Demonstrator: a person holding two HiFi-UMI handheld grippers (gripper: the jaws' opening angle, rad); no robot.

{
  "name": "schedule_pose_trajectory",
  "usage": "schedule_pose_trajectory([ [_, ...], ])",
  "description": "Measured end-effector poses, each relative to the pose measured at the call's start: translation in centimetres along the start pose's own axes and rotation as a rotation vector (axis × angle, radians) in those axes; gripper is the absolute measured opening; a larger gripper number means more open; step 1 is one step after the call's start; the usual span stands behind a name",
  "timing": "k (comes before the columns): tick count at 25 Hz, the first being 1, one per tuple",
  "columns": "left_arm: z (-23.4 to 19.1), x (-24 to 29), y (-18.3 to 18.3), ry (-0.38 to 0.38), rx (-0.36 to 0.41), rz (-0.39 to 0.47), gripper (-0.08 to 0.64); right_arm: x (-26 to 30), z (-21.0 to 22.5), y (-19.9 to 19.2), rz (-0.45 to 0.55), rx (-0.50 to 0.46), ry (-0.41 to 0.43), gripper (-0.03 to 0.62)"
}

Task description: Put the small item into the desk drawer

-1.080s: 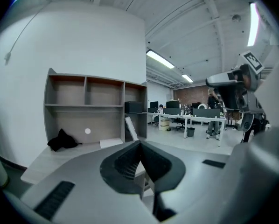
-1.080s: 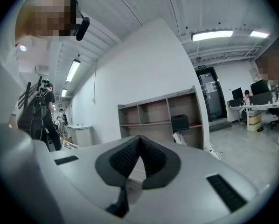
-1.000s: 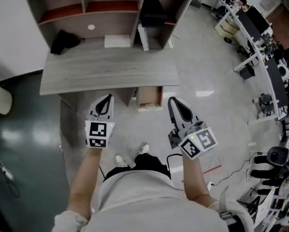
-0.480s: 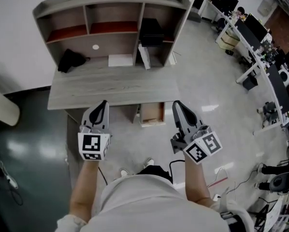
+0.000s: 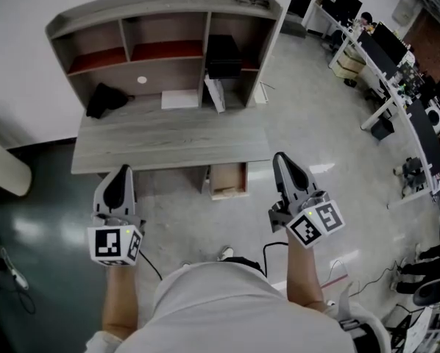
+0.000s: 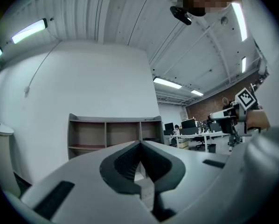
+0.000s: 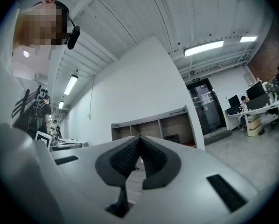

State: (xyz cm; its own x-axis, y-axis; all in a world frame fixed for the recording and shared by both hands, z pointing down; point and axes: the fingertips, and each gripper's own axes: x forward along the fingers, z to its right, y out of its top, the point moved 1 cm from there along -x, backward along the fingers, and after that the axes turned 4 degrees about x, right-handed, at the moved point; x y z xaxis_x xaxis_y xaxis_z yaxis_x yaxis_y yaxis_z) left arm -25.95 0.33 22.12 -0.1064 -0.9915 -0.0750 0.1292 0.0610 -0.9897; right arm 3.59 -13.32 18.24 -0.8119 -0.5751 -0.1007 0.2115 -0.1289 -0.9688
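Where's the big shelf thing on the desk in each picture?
Head view: the shelf unit is at the top middle, standing at the back of the desk.
Left gripper view: left of centre, just above the jaws.
Right gripper view: near the centre, just above the jaws.
Shared landmark: the white wall behind it.

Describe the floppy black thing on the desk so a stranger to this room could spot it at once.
Find the grey desk against the white wall, with a shelf hutch at its back. Under the hutch's left compartment lies the black thing, on the desktop. It is crumpled and shapeless, unlike the flat white sheet beside it and the boxy black case in the right compartment.
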Motion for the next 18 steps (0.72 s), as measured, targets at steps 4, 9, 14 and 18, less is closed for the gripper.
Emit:
schedule_pose_trajectory([
  [4,-1.4,-2.3,0.8,0.081,-0.003,0.010,0.018,-0.8,1.8,1.0,0.018,-0.013,-0.031,0.023],
  [9,-1.8,-4.3,0.6,0.116,0.001,0.012,0.018,-2.3,4.0,1.7,0.035,-0.023,-0.075,0.023],
  [14,-2.1,-5.4,-0.1,0.156,-0.060,0.018,0.018,-3.6,5.5,1.4,0.032,-0.018,-0.109,0.023],
  [18,-1.7,-5.2,0.1,0.155,-0.074,0.034,0.018,-3.5,5.5,1.0,0.021,-0.021,-0.099,0.023],
])
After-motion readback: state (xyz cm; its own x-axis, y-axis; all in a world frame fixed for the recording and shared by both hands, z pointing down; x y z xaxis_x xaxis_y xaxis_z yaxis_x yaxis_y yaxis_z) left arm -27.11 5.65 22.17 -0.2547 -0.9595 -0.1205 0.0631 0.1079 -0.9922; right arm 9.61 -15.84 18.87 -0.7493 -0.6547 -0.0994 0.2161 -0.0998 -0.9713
